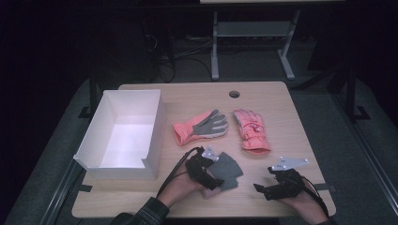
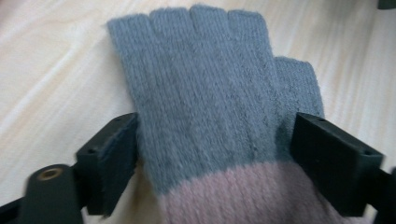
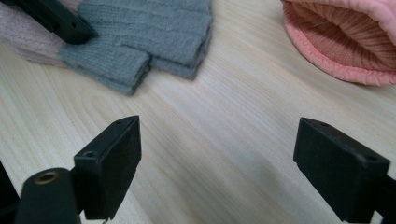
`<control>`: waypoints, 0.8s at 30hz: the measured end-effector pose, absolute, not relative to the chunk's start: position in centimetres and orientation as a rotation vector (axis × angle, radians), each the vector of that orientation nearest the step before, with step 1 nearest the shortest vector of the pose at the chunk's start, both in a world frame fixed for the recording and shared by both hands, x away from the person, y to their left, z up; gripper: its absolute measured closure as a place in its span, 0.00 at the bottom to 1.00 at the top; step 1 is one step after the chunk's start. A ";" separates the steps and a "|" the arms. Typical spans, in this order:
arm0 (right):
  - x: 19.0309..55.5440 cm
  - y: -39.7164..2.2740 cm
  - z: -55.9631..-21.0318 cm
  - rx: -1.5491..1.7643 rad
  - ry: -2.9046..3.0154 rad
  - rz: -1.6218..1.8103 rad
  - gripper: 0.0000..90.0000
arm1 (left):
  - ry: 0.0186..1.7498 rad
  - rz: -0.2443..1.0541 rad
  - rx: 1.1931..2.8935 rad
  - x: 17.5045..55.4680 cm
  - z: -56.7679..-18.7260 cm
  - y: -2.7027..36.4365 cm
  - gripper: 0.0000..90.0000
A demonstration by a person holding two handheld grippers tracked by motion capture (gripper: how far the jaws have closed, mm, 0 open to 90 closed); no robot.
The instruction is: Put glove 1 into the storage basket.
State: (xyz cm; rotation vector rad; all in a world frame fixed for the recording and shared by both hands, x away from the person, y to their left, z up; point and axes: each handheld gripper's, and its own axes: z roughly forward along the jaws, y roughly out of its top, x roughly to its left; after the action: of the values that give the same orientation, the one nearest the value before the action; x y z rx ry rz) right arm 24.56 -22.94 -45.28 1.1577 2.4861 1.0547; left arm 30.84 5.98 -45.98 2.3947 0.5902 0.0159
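Observation:
A grey knitted fingerless glove (image 2: 205, 93) with a dusty-pink cuff lies flat on the wooden table. It rests between the wide jaws of my left gripper (image 2: 215, 158), which stands open around it just above the cuff. In the high view that gripper (image 1: 214, 178) sits at the front centre over the grey gloves (image 1: 227, 166). From the right gripper view, the grey gloves (image 3: 154, 37) look like two stacked layers. My right gripper (image 3: 217, 158) is open over bare wood, to the right of them (image 1: 261, 191).
Two pink winter gloves lie mid-table: one palm-up with a grey palm (image 1: 201, 125), one pink (image 1: 252, 130) whose ribbed cuff (image 3: 341, 42) is near my right gripper. A white open box (image 1: 155, 126) stands at the left. The table (image 1: 281, 108) has a cable hole at the back.

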 end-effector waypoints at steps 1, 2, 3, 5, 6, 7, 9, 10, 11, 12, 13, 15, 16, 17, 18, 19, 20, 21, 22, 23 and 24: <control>24.6 -22.9 -45.3 1.158 2.486 1.055 0.16 | 0.577 0.002 2.410 30.9 -46.0 6.0 0.19; 24.6 -22.9 -45.3 1.156 2.485 1.055 0.16 | 0.577 -0.014 2.411 30.8 -46.0 6.0 0.21; 24.5 -22.9 -45.3 1.157 2.485 1.054 0.16 | 0.562 -0.009 2.419 30.8 -45.9 5.9 0.23; 24.5 -22.9 -45.3 1.156 2.484 1.052 0.16 | 0.555 -0.012 2.430 30.7 -45.8 5.7 0.26; 24.5 -22.9 -45.3 1.156 2.480 1.053 0.16 | 0.550 -0.033 2.428 30.6 -45.7 5.6 0.29; 24.6 -23.0 -45.4 1.165 2.471 1.057 0.16 | 0.545 -0.044 2.430 30.6 -45.6 5.6 0.39; 24.6 -23.1 -45.4 1.171 2.463 1.057 0.16 | 0.539 -0.068 2.433 30.6 -45.5 5.6 0.51; 24.6 -23.1 -45.4 1.163 2.462 1.060 0.16 | 0.539 -0.086 2.432 30.6 -45.5 5.6 0.56; 24.6 -23.1 -45.4 1.161 2.454 1.066 0.16 | 0.528 -0.103 2.433 30.6 -45.4 5.6 0.60; 24.6 -23.1 -45.4 1.161 2.454 1.066 0.16 | 0.528 -0.103 2.433 30.6 -45.4 5.6 0.63; 24.6 -23.1 -45.3 1.164 2.449 1.066 0.16 | 0.531 -0.108 2.436 30.6 -45.3 5.5 0.63; 24.5 -23.0 -45.3 1.176 2.438 1.076 0.16 | 0.533 -0.113 2.443 30.6 -45.1 5.5 0.69; 24.6 -23.0 -45.2 1.187 2.434 1.079 0.15 | 0.536 -0.118 2.444 30.5 -45.0 5.5 0.70; 24.6 -23.0 -45.2 1.187 2.434 1.079 0.15 | 0.537 -0.122 2.442 30.5 -44.9 5.5 0.70; 24.6 -23.1 -45.3 1.193 2.424 1.085 0.15 | 0.537 -0.138 2.432 30.5 -44.6 5.5 0.71; 24.6 -23.1 -45.3 1.195 2.420 1.088 0.15 | 0.537 -0.138 2.432 30.5 -44.6 5.5 0.71; 24.6 -23.1 -45.3 1.196 2.417 1.090 0.15 | 0.536 -0.146 2.433 30.6 -44.5 5.6 0.71; 24.6 -23.2 -45.3 1.194 2.412 1.089 0.15 | 0.549 -0.146 2.435 30.6 -44.0 5.7 0.71; 24.6 -23.2 -45.3 1.196 2.406 1.088 0.15 | 0.557 -0.150 2.434 30.6 -43.6 5.8 0.71; 24.6 -23.2 -45.3 1.196 2.406 1.088 0.15 | 0.557 -0.150 2.434 30.6 -43.6 5.8 0.71; 24.6 -23.2 -45.4 1.194 2.400 1.084 0.15 | 0.569 -0.156 2.422 30.6 -43.3 6.0 0.71</control>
State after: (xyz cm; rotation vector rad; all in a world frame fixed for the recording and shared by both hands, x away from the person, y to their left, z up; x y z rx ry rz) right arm 24.61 -23.17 -45.37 1.1945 2.3999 1.0840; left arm 30.65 5.98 -43.32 2.4225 0.5694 -0.1557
